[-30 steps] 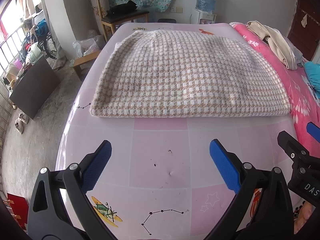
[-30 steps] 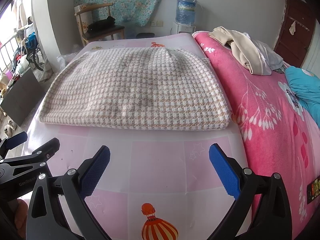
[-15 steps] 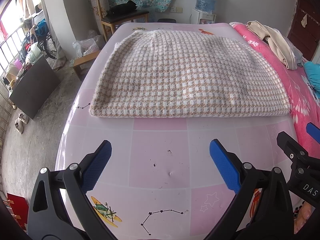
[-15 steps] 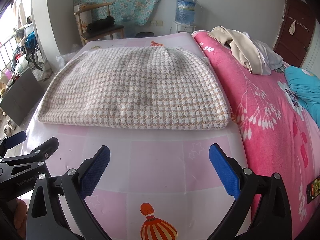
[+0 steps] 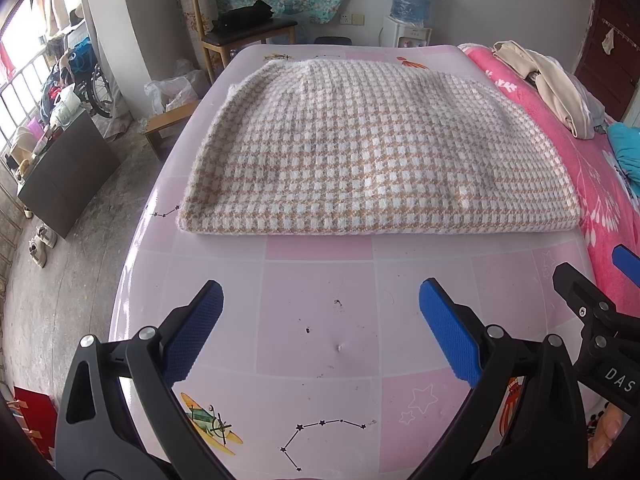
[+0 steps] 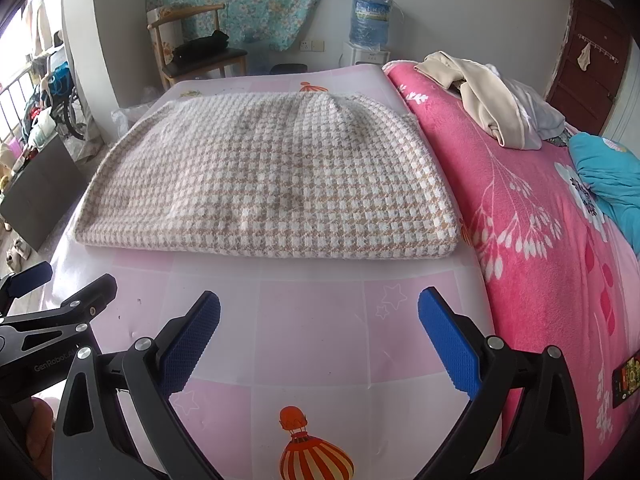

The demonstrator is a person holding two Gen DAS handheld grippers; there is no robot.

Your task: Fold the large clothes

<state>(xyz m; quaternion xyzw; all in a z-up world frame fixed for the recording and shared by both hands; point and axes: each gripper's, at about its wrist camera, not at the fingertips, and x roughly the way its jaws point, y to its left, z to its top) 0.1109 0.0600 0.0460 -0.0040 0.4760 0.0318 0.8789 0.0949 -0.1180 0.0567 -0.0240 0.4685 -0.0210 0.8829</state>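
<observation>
left wrist view: the folded checked garment [image 5: 372, 156] lies flat on the pink patterned bed sheet [image 5: 320, 320], long axis running left to right, its thick folded edge facing the camera and the narrower end toward the far edge of the bed. it sits well ahead of the left gripper [image 5: 320, 332], not touching it. the left gripper is released, jaws spread wide, nothing between them. the right gripper [image 5: 600, 304] enters at the right edge, cut off by the frame; only part of its fingers shows.

right wrist view: the checked garment [image 6: 272, 176] again lies crosswise, its right side just beside the pink floral blanket [image 6: 540, 240] that covers the right part of the bed. the right gripper [image 6: 320, 336] is released, jaws wide apart, over bare sheet ahead of the near edge, clear of the garment. the left gripper [image 6: 48, 296] shows at the left edge, partly cut off. beige clothes [image 6: 480, 96] lie on the blanket near the far right corner.
</observation>
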